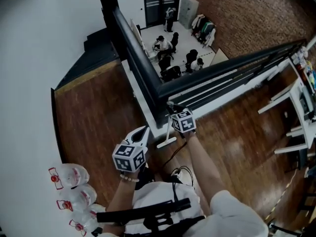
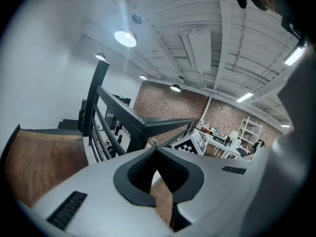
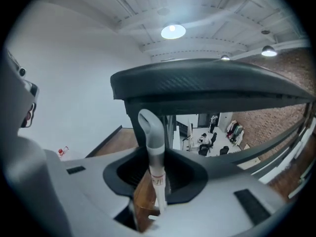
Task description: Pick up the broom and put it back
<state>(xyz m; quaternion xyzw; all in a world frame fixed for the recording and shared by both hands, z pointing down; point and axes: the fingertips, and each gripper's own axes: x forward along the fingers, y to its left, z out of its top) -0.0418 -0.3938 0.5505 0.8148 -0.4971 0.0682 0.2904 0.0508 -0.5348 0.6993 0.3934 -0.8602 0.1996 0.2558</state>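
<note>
Broom [image 3: 150,130] upright at railing [image 1: 148,78] corner, head on floor [image 1: 98,127]. Right tongs [image 3: 159,157] clamped on handle below grey cap, likely steadying it to lean there. Left tongs [image 2: 156,149] closed, empty, spare.

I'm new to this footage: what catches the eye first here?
The dark railing edging the wooden landing, with people seated far below. Before it, the right gripper clamps a grey-topped broom handle; the left gripper is shut and empty.
</note>
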